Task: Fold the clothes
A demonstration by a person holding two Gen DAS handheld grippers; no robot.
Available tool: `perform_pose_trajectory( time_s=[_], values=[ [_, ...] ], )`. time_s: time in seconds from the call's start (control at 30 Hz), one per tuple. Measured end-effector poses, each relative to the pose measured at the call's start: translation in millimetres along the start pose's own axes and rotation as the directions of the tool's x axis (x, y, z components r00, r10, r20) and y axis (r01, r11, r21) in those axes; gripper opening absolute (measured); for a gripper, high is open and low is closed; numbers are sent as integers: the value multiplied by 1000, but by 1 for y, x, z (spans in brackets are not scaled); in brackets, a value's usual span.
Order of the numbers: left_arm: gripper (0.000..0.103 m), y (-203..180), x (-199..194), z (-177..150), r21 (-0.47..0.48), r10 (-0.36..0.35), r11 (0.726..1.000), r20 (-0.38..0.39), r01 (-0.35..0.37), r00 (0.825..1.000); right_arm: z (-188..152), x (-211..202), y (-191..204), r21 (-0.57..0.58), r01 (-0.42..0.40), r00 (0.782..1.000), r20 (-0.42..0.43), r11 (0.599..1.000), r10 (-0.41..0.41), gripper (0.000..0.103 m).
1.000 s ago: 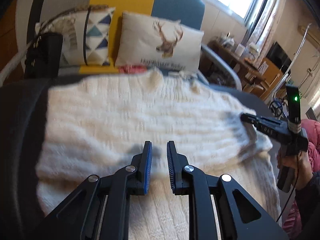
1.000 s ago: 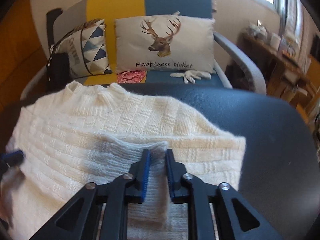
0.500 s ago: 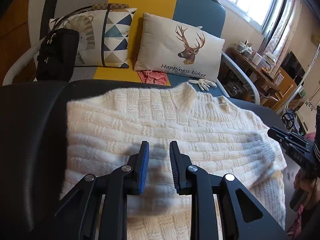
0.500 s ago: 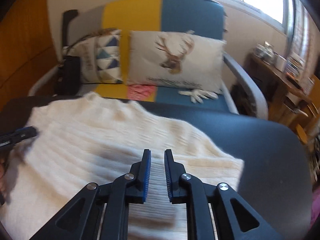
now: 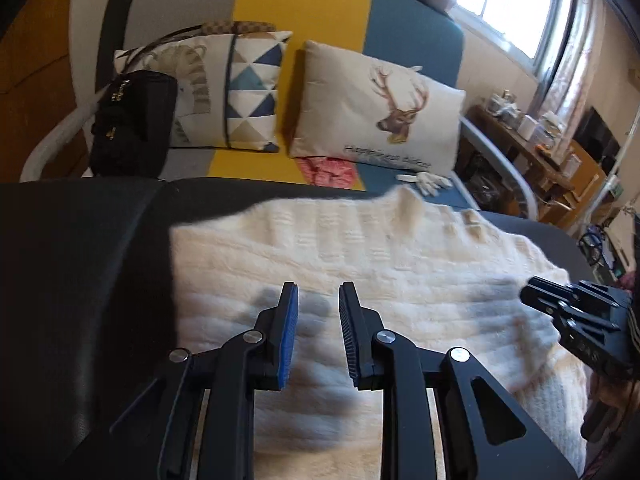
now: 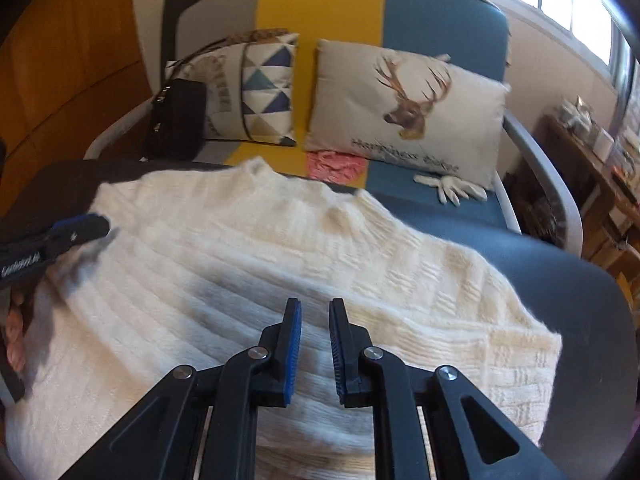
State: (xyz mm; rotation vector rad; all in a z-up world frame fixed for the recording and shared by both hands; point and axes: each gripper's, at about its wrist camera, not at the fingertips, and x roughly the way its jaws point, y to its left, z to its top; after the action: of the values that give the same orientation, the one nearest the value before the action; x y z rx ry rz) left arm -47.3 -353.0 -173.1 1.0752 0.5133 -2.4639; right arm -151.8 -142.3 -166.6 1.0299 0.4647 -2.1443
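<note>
A cream knitted sweater (image 5: 400,256) lies spread on the black table (image 5: 80,260), collar toward the sofa, with a sleeve folded across its body. My left gripper (image 5: 318,292) hovers over the sweater's left part, jaws a little apart with nothing between them. My right gripper (image 6: 315,306) hangs over the sweater (image 6: 240,248) near its right side, jaws narrowly apart and empty. Each gripper shows in the other's view: the right gripper (image 5: 532,292) at the sweater's right edge, the left gripper (image 6: 94,226) at its left edge, held by a hand.
Behind the table (image 6: 580,292) stands a sofa (image 6: 440,12) with a deer pillow (image 6: 400,112), a triangle-pattern pillow (image 6: 264,96), a black bag (image 6: 176,120), a pink cloth (image 6: 336,164) and a white glove (image 6: 452,190). A cluttered wooden shelf (image 5: 532,148) is at the right.
The right gripper let go of the folded sleeve, opened slightly and drew away from it. The left gripper widened a little and slid left across the sweater.
</note>
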Motion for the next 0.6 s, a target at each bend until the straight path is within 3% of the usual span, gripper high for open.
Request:
perform_pose_trajectory(
  time_s=[0.1, 0.3, 0.6],
  values=[
    [23, 20, 19, 1, -33, 54, 998, -64, -56, 997, 5, 12, 20, -61, 14, 1000, -14, 998, -15, 13],
    [23, 15, 18, -3, 23, 54, 998, -37, -53, 998, 1, 26, 29, -83, 58, 998, -26, 995, -61, 15],
    [23, 12, 11, -9, 21, 68, 997, -54, -67, 996, -6, 22, 34, -89, 109, 993, 49, 990, -105, 16]
  ],
)
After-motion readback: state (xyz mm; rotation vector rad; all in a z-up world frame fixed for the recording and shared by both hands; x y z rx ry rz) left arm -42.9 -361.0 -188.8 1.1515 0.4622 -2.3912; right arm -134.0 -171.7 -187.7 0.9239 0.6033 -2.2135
